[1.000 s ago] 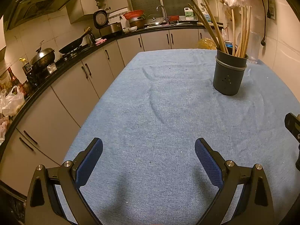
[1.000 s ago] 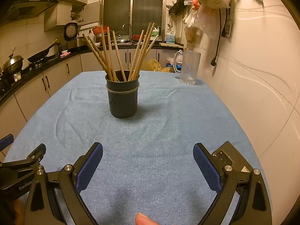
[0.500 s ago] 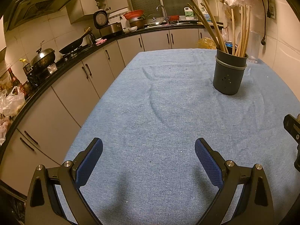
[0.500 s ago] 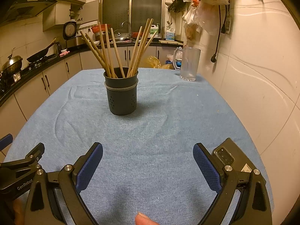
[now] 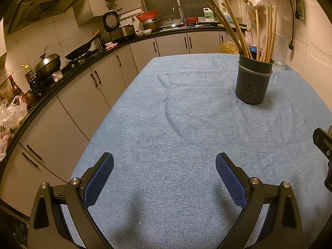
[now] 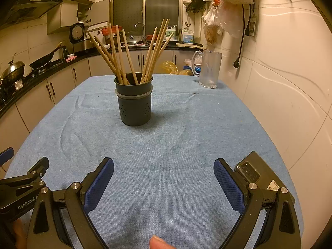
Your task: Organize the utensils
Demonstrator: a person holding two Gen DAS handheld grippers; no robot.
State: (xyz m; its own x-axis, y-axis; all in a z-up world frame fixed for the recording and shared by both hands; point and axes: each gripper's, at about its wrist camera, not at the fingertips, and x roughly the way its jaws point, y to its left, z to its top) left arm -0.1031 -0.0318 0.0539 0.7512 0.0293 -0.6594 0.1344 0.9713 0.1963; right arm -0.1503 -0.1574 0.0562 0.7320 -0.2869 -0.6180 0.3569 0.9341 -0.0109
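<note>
Chopsticks in holder, well beyond right gripper.

The only lettering that could be read was "GenRobot.A", printed in pale letters on the black body of the left claw where it showed at the lower left of the right wrist view; the word ran on out of sight. A white sticker on the back of the phone near the tabletop's right edge bore print too small to read. Labels on the bottles by the sink were also illegible.
</note>
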